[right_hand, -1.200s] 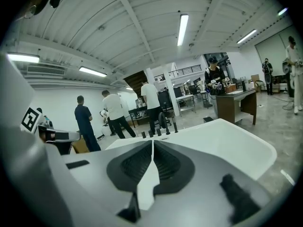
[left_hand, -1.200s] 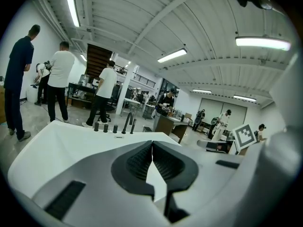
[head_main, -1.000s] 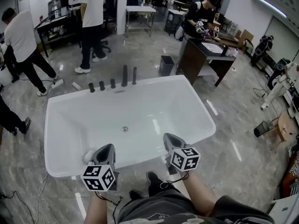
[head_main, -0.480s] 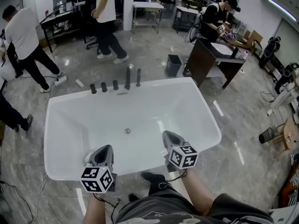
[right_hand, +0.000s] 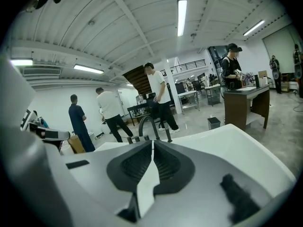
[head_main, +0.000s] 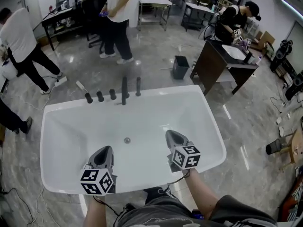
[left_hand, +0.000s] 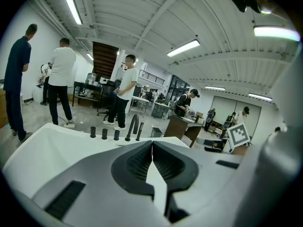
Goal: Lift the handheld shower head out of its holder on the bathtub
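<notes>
Black slim handheld shower head [head_main: 138, 86] stands in its holder on the white bathtub's [head_main: 66, 141] far rim, well apart from the closed, empty left gripper [head_main: 106, 149] and right gripper [head_main: 170, 134].

Bright ceiling strip lights, fisheye-warped edges.

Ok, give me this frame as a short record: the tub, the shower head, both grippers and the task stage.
setting: white bathtub in an open workshop, people behind
target: handheld shower head, upright in its holder on the far rim, untouched
beside it: arched spout and three knobs
left gripper: shut, empty, over the tub's near end
right gripper: shut, empty, over the tub's near end
task stage: neither gripper at the shower head yet
</notes>
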Motion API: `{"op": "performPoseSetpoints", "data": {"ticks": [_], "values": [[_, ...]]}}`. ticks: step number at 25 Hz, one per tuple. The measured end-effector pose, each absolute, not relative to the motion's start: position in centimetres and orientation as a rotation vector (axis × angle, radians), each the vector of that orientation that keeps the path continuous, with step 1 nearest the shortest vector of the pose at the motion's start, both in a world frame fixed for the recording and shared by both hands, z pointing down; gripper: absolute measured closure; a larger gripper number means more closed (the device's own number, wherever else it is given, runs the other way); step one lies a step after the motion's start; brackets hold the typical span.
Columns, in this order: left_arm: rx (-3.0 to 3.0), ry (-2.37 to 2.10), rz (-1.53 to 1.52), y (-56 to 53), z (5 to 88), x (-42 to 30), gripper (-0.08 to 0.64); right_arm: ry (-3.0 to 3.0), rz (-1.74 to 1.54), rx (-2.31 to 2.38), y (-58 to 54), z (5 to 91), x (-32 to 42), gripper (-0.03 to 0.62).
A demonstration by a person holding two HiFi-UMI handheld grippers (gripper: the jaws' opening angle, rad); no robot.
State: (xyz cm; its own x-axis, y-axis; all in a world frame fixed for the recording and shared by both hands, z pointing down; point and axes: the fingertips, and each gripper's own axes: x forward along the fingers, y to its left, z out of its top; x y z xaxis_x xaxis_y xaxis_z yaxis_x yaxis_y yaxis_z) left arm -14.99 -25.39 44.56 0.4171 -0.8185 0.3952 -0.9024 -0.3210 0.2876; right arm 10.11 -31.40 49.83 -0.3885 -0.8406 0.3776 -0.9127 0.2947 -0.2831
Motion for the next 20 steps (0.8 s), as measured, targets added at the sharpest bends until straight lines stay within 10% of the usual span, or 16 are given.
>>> {"op": "performPoseSetpoints", "data": {"ticks": [20], "values": [[2.143, -1.488, 0.274, -42.7, 49.0, -11.6, 0.545, -2.389, 0.6, 1.491, -51.7, 56.3, 11.2, 0.565]]}}
